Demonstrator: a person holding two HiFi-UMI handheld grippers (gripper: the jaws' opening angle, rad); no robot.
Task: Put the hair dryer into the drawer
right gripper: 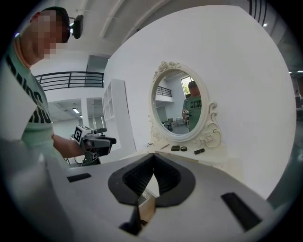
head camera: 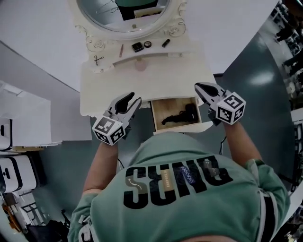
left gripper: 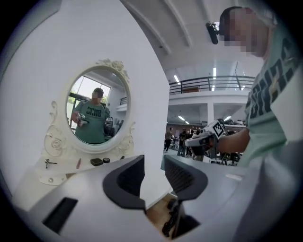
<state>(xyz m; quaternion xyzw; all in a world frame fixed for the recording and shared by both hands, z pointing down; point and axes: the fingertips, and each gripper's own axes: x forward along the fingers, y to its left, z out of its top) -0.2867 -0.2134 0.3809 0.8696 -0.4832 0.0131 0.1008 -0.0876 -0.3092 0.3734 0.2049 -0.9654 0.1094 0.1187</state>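
Note:
The black hair dryer point(head camera: 180, 116) lies inside the open wooden drawer point(head camera: 182, 128) of the white vanity table point(head camera: 109, 87). My left gripper point(head camera: 134, 98) hangs over the tabletop left of the drawer; its jaws stand apart with nothing between them point(left gripper: 155, 163). Below them in the left gripper view I see the hair dryer point(left gripper: 171, 222) in the drawer point(left gripper: 157, 213). My right gripper point(head camera: 198, 86) hovers above the drawer's right corner, its jaw tips touching, empty point(right gripper: 153, 156). A corner of the drawer point(right gripper: 147, 208) shows under it.
An oval mirror point(head camera: 123, 14) in an ornate white frame stands at the table's back. On its shelf lie scissors point(head camera: 98, 59), a dark compact point(head camera: 138, 47), a small round case point(head camera: 147, 44) and a lipstick point(head camera: 165, 42). A white cabinet point(head camera: 28, 118) stands left.

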